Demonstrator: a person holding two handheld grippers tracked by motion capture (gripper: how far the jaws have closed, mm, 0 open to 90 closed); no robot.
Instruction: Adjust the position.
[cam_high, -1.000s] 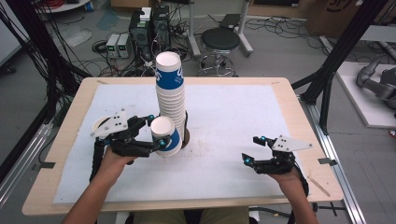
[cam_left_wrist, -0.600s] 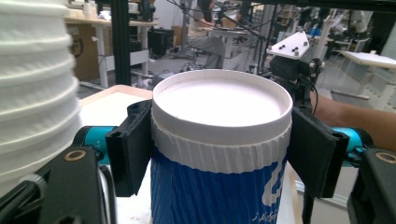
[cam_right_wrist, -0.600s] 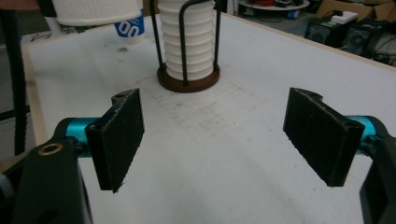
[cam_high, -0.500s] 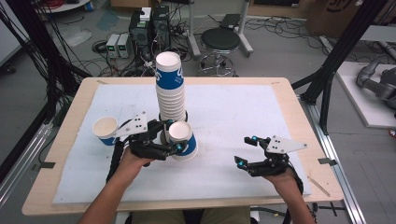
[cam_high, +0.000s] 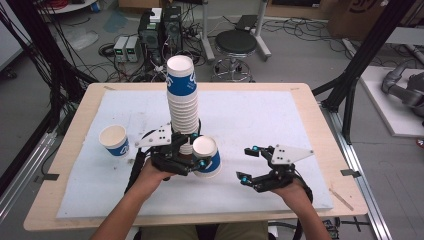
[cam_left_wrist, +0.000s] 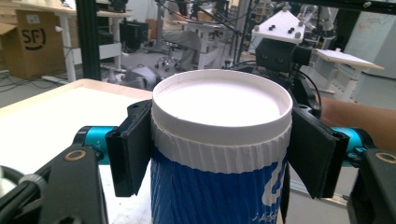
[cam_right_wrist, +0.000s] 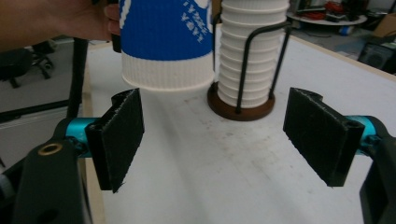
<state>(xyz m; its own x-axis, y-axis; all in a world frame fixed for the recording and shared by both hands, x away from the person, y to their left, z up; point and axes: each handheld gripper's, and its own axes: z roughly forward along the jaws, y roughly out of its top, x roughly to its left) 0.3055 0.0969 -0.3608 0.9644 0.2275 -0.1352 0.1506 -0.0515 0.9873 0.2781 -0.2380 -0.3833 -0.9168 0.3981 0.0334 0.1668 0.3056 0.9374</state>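
Since a second ago your left gripper (cam_high: 196, 159) has carried its paper cup (cam_high: 206, 156) rightward, from just left of the cup stack (cam_high: 182, 102) to a spot in front of it and slightly right, while your right gripper (cam_high: 248, 164) has edged in toward the middle. A second cup (cam_high: 114, 140) that was not there a second ago now stands upright on the white mat (cam_high: 260, 115) at the left, well apart from the others.

Your left jaws are clamped on the cup just below its rim, one pad on each side (the left gripper view shows both pressing the ribbed band). In the right gripper view its base hangs clear above the mat. Your right jaws stand wide apart with nothing between them.

There is open mat between the held cup and your right gripper, and more to the right and far side. The stack holder (cam_right_wrist: 241, 101) sits just behind the held cup.

The cup is blue with white lettering, a white ribbed collar and a white inside.
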